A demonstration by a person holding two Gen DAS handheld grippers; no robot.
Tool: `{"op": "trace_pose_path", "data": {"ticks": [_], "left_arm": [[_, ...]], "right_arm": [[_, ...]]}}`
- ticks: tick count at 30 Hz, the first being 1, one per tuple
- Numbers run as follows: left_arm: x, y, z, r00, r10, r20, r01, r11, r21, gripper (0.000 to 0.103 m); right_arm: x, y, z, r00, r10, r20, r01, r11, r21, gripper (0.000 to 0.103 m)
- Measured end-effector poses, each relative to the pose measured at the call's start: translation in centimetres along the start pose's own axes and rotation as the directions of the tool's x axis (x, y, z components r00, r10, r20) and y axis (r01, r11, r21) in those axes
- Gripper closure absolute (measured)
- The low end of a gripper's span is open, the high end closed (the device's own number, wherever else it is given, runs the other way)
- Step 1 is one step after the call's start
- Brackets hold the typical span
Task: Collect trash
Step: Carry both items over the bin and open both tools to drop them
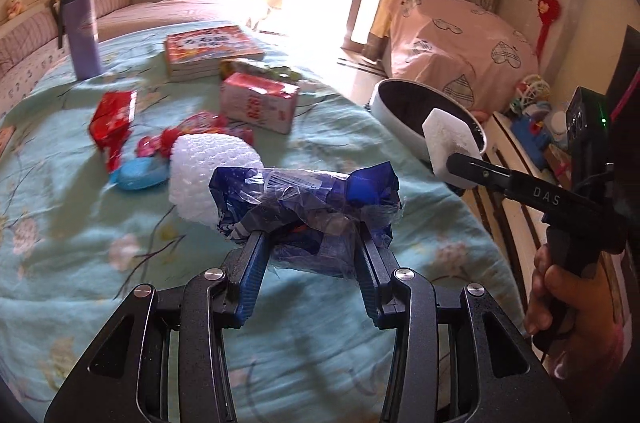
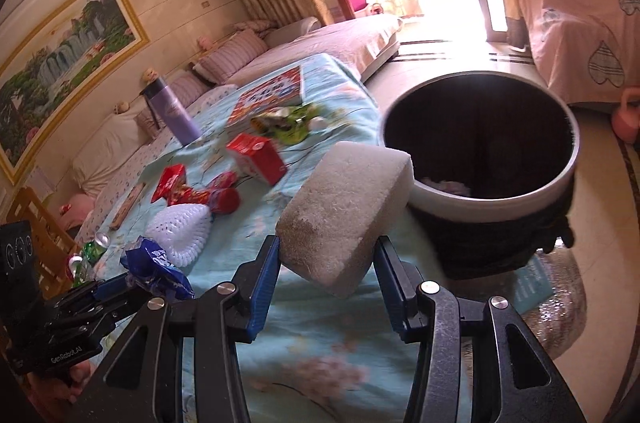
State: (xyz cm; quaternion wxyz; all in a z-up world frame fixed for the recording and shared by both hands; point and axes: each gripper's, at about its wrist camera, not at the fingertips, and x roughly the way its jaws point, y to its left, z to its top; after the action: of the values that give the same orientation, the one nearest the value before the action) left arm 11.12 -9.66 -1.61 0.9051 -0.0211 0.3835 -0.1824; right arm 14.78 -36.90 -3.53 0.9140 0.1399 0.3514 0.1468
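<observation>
Bedspread (image 1: 80, 223) bears litter; hand-held grippers clasp blue wrapper (image 1: 308, 199) and foam block (image 2: 344, 211).

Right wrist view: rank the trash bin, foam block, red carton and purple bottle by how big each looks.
1. trash bin
2. foam block, though it sits in the right gripper close to the lens, so it looks inflated
3 and 4. purple bottle and red carton look alike; no ranking.

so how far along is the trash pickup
Done: some scraps already lie in the bin. In hand: the left tongs grip a blue wrapper, the right tongs a white foam block. Left: red wrappers, white foam net and red carton on the table.
</observation>
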Motion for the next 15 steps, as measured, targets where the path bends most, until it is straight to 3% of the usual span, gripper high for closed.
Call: {"op": "trace_pose_path", "data": {"ticks": [10,15], "left_arm": [[3.4,-5.7,3.8,0.998,-0.064,-0.012,0.065,0.994,0.091,0.062],[5.4,-7.8,5.7,0.998,-0.061,-0.020,0.063,0.990,0.128,0.062]], "right_arm": [[-2.1,-4.5,1.7,0.997,-0.060,0.050,0.058,0.997,0.045,0.054],[-2.4,-6.5,2.9,0.995,-0.084,0.059,0.081,0.996,0.047,0.054]]}}
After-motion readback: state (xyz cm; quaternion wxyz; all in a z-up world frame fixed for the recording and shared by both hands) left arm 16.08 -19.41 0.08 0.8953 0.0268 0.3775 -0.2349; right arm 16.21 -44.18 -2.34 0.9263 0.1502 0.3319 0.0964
